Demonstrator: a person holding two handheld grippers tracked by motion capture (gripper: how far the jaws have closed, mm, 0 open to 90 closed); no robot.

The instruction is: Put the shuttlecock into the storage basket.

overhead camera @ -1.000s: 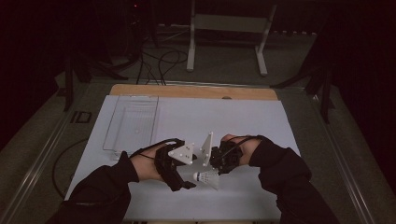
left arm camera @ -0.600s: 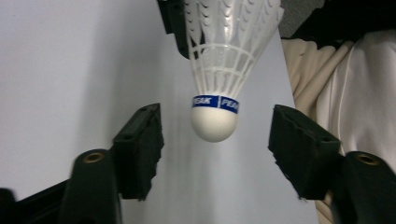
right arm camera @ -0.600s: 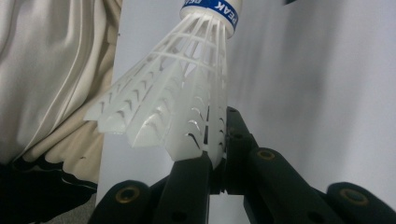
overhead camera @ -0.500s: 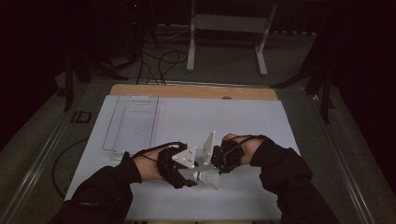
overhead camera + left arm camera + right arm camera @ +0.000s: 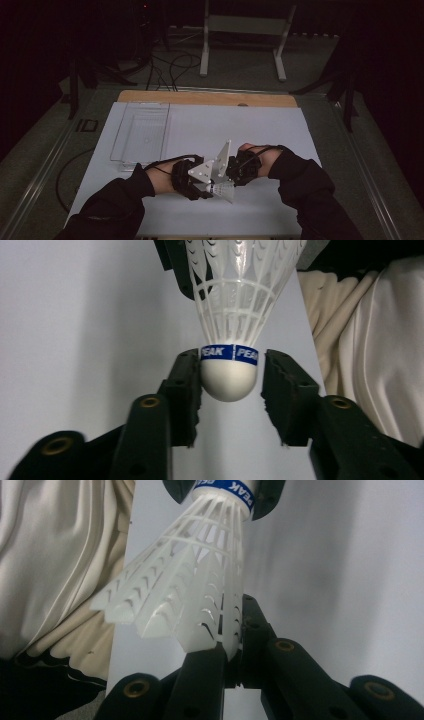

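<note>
Shuttlecock [image 5: 229,315] between just-closing left gripper [image 5: 230,385] jaws at its cork — skirt edge pinched in right gripper [image 5: 231,647].

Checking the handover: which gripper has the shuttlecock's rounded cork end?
The left gripper: its jaws flank the shuttlecock at its white cork; the right gripper pinches the skirt rim.

A white sheet covers most of the surface [image 5: 200,125], leaving a strip of bare wood [image 5: 210,98] showing along the far edge. On the sheet, toward the far left corner, lies a clear shallow tray [image 5: 142,131], long side running from near to far. The surface's grey margins run down the left and right edges, outside the sheet.
</note>
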